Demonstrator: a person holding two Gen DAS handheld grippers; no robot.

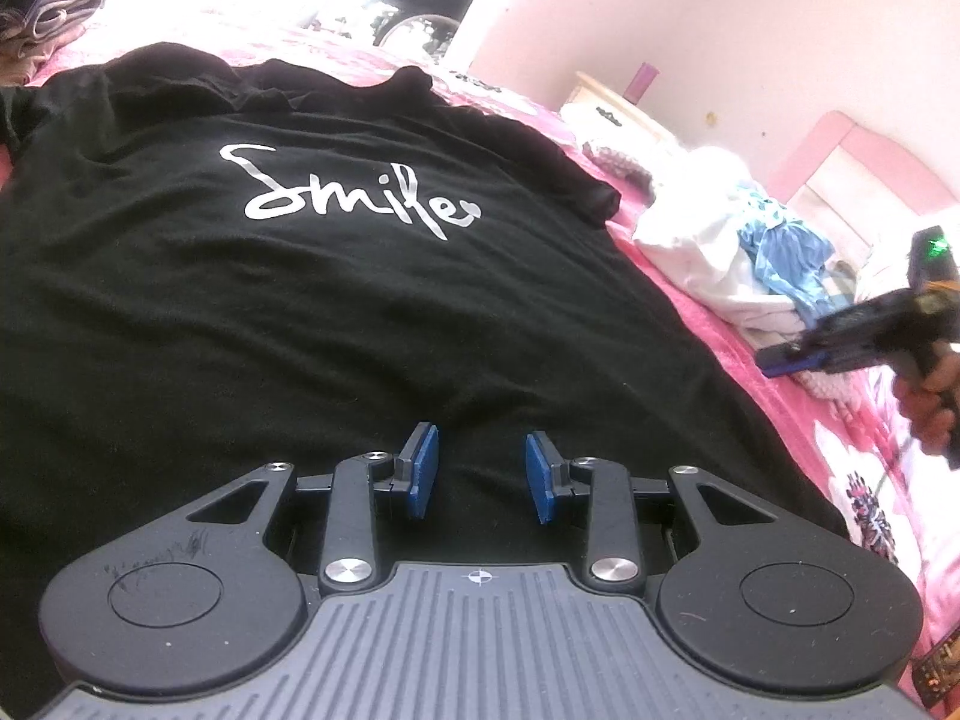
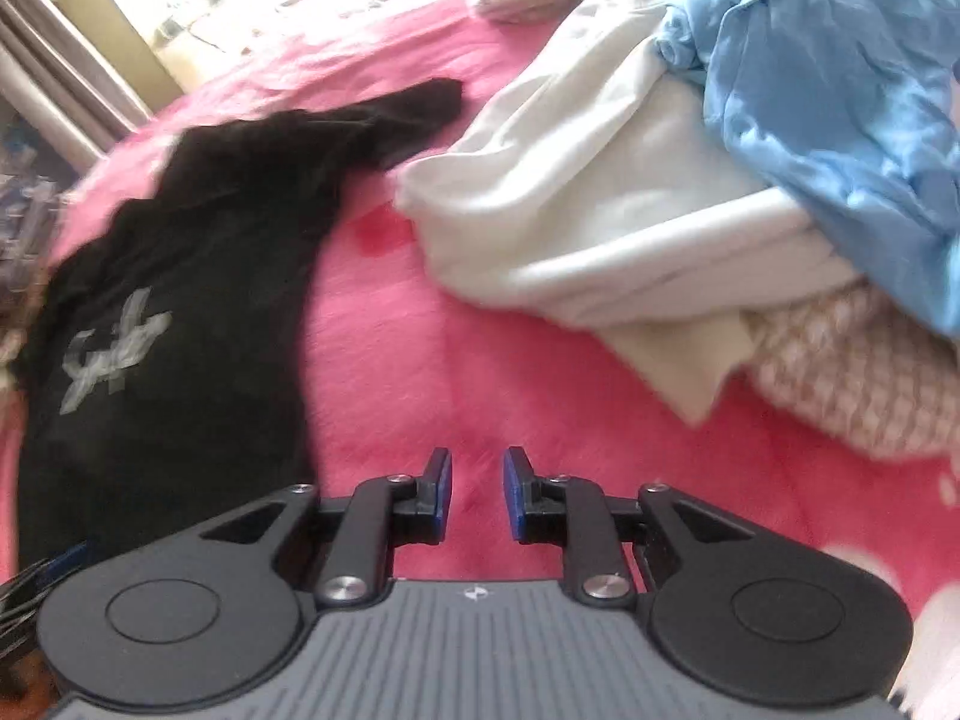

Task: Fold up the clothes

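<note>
With the black shirt (image 1: 300, 276) spread flat on the bed (image 2: 480, 372) and both tools, left tool (image 1: 481, 471) and right tool (image 2: 477, 495), spread and empty, folding seems about to begin, likely needing a pinch on an edge.

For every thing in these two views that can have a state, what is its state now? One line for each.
black cotton T-shirt with white "Smile" lettering: spread flat on the pink blanket, not yet folded.
white cloth garment: crumpled in a pile.
light blue thin garment: crumpled on top of the white one.
left gripper: open, empty, over the shirt.
right gripper: open, empty, over the blanket.
</note>
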